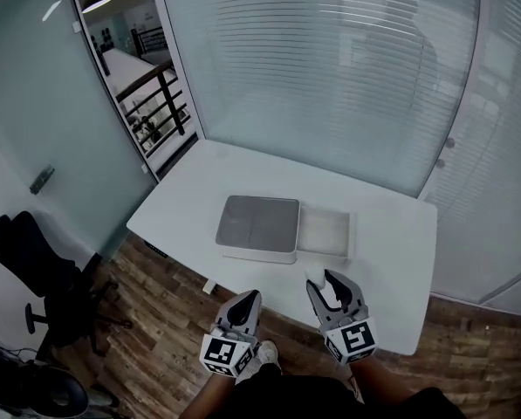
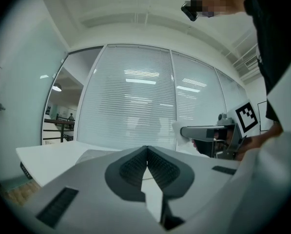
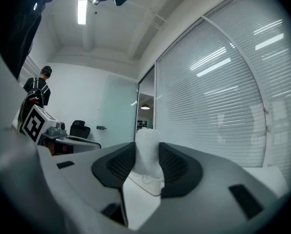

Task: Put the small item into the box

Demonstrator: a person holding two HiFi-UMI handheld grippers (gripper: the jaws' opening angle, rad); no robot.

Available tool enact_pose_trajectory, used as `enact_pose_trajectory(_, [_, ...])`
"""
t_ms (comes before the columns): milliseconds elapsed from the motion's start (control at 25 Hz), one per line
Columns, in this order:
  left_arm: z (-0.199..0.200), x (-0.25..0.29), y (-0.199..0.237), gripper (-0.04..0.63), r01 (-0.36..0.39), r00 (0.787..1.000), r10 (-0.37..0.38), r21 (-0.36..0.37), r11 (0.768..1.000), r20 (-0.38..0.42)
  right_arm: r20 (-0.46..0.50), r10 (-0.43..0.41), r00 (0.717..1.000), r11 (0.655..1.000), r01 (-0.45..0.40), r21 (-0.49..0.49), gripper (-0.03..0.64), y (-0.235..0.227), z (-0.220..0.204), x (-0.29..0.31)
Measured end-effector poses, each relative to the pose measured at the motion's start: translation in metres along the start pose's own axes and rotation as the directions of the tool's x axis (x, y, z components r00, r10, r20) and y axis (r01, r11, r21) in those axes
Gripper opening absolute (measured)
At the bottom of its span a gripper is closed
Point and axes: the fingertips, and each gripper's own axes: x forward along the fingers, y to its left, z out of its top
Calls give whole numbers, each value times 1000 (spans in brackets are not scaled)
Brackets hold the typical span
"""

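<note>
Closest to the head camera, at 6 o'clock in its view, the left gripper (image 1: 248,297) is held with its jaws pressed together and nothing between them. Just beside it, at its 3 o'clock, the right gripper (image 1: 327,288) is clenched on the small item (image 3: 147,152), a white piece that stands up between the ribbed pads. Both tools are carried at the near edge of the white table (image 1: 391,260).

The box (image 1: 350,234) lies at 12 o'clock from the right gripper, well apart from it. Its shallow white tray is uncovered, and the grey lid (image 1: 258,221) rests at the tray's 9 o'clock.

Pick-up is judged done. The carry forward and the release into the tray are judged still to be made.
</note>
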Motion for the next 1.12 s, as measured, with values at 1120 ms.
enact_pose_trajectory(1120, [-5,138,16,11,255,964,-256,-20,967,-69,-234,-155,960,988,147,-54,158,-103,-56,66])
